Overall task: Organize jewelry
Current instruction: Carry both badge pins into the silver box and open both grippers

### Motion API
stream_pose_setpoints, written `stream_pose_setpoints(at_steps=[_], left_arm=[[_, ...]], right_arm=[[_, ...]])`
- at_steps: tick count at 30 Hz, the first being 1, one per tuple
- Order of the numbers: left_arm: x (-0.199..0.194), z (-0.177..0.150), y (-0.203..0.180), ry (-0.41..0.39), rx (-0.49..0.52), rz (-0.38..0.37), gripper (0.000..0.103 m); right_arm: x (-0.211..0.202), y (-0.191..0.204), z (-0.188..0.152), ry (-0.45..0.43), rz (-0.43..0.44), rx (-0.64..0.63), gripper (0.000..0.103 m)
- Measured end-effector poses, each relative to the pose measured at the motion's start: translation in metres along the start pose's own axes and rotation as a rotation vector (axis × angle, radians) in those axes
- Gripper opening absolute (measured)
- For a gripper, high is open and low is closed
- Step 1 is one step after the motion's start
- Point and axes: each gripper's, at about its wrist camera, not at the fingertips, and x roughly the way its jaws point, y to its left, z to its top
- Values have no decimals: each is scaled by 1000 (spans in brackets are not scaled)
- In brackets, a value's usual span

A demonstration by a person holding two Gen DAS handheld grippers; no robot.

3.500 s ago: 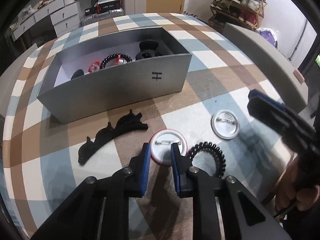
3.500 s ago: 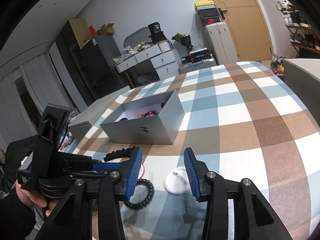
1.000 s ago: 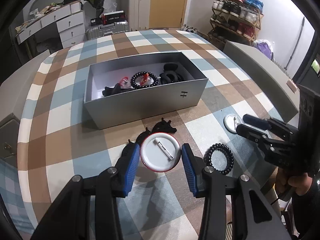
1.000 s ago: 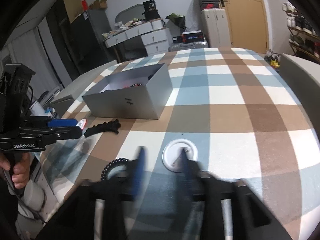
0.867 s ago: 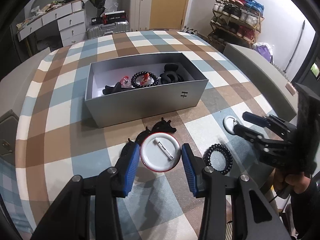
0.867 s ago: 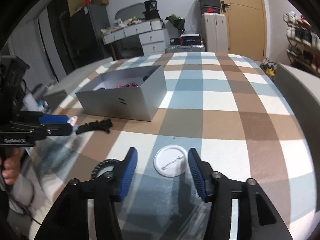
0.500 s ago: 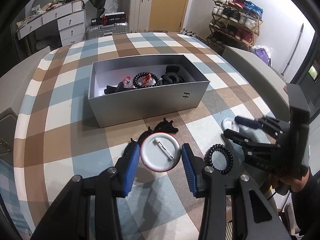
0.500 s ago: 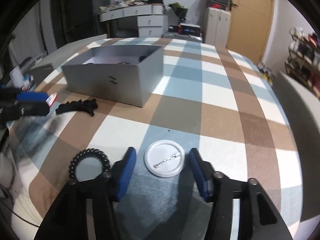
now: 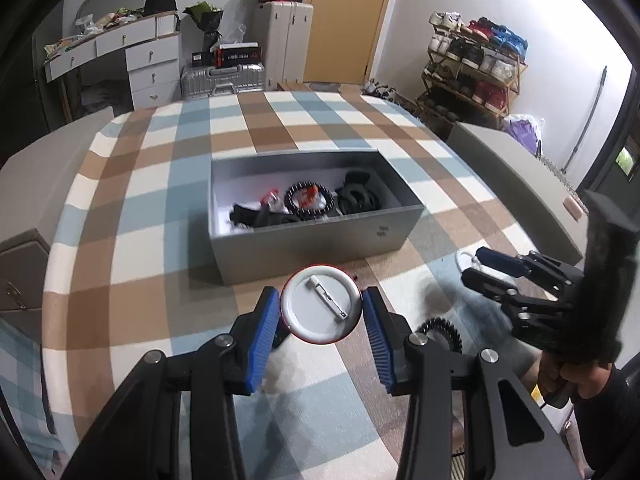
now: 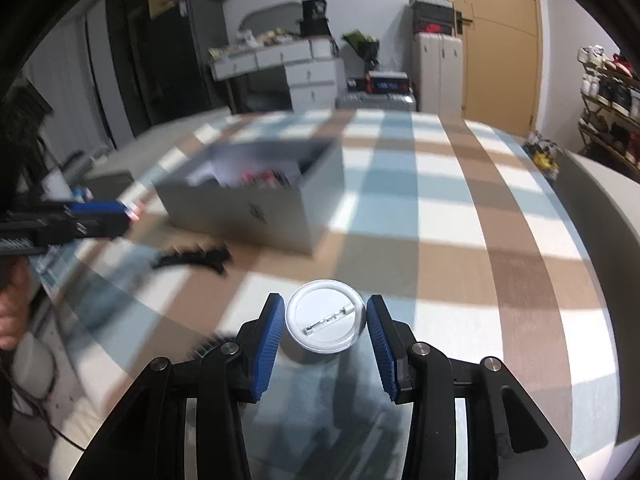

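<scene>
The left hand-held gripper (image 9: 322, 312) clamps a red-rimmed badge (image 9: 321, 304) just short of the box (image 9: 316, 250). The right hand-held gripper (image 10: 326, 320), jaws having just closed, grips a white badge (image 10: 325, 314). Several pieces already lie in the box; a coil tie (image 9: 440, 330) and claw clip (image 10: 192, 258) remain on the surface (image 9: 132, 240).

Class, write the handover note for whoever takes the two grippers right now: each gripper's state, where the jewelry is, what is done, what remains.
Left gripper: shut on the red-rimmed pin badge, lifted in front of the grey box.
Right gripper: jaws just closed on the white pin badge.
Done: bead bracelet and dark hair pieces lie in the box.
Left: drop in both badges, then collect the black claw clip and spiral hair tie from the checked tablecloth.
</scene>
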Motion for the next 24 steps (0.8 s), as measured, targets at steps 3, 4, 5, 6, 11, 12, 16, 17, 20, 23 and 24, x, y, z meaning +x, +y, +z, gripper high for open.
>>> stream_pose_setpoints(at_steps=[3,4,5,6,11,12,16,17,20,23,24], left_arm=[[-2,10,2,-19,-2,4,37],[-2,16,4,-28,-5,7,37],[-1,21,4,-35,-7,14,37],[1,25,5,-40,-6,19,37],[16,42,10,-52,-8,52,37],[22,46,12,-47,-20,42,37],[39,56,20,-27,-37,38,37],[40,57,20,-22,-39,34,37],[52,60,22,1,-48,30,37],[60,61,21,17,-41,29,37],[62,62,20,23,-38,20,37]], right_arm=[[-7,7,22,-56,73,12,41],[-8,10,34,-80,109,16,41],[-8,12,42,-92,131,15,41],[-6,13,49,-99,149,16,41],[23,20,87,-95,226,14,41],[27,20,89,-90,230,11,41],[56,17,103,-51,231,11,41],[62,15,104,-46,232,15,41],[76,6,102,-21,237,50,41],[86,-1,98,-1,243,82,42],[89,-3,98,4,240,85,42]])
